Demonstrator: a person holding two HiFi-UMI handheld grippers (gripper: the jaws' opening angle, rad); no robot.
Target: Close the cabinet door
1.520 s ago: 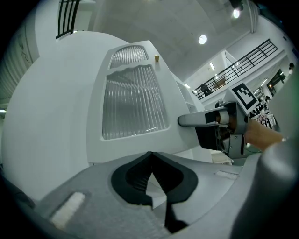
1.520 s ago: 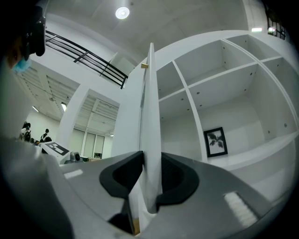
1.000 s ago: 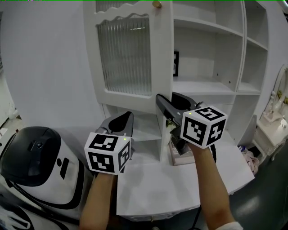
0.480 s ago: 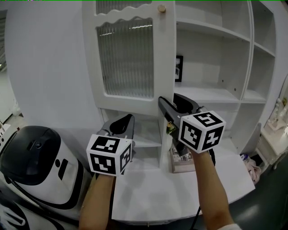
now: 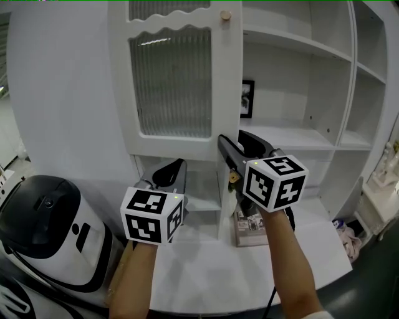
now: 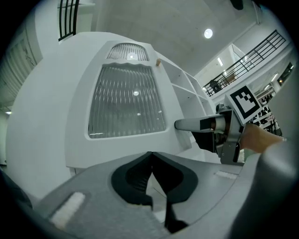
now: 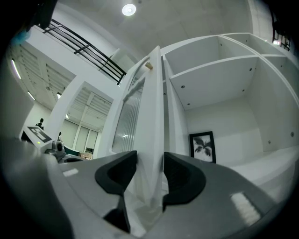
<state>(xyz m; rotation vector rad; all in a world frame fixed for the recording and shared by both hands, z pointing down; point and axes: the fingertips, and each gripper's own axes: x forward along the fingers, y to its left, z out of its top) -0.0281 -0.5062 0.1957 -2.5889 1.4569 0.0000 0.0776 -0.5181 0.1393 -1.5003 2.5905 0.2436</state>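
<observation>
The white cabinet door (image 5: 171, 81) with ribbed glass and a small knob (image 5: 225, 15) stands open, swung out toward me. My right gripper (image 5: 232, 138) straddles the door's free edge (image 7: 152, 116). Its jaws are opening, and the edge still lies between the pads (image 7: 122, 170) without being clamped. My left gripper (image 5: 177, 163) is shut on nothing and points level at the door's lower frame from just in front of it. In the left gripper view the door (image 6: 126, 102) fills the middle, above my shut left gripper (image 6: 150, 156). One right finger (image 6: 196, 124) reaches in from the right.
Open white shelves (image 5: 293, 134) lie behind the door, with a framed picture (image 5: 247, 98) on one. A magazine (image 5: 249, 224) lies on the white counter (image 5: 212, 274) under my right arm. A white and black appliance (image 5: 47, 230) stands at the lower left.
My right gripper has shifted slightly left with the door edge still between its jaws, which have spread a little. The cabinet sits lower in the head view. My left gripper has barely moved.
</observation>
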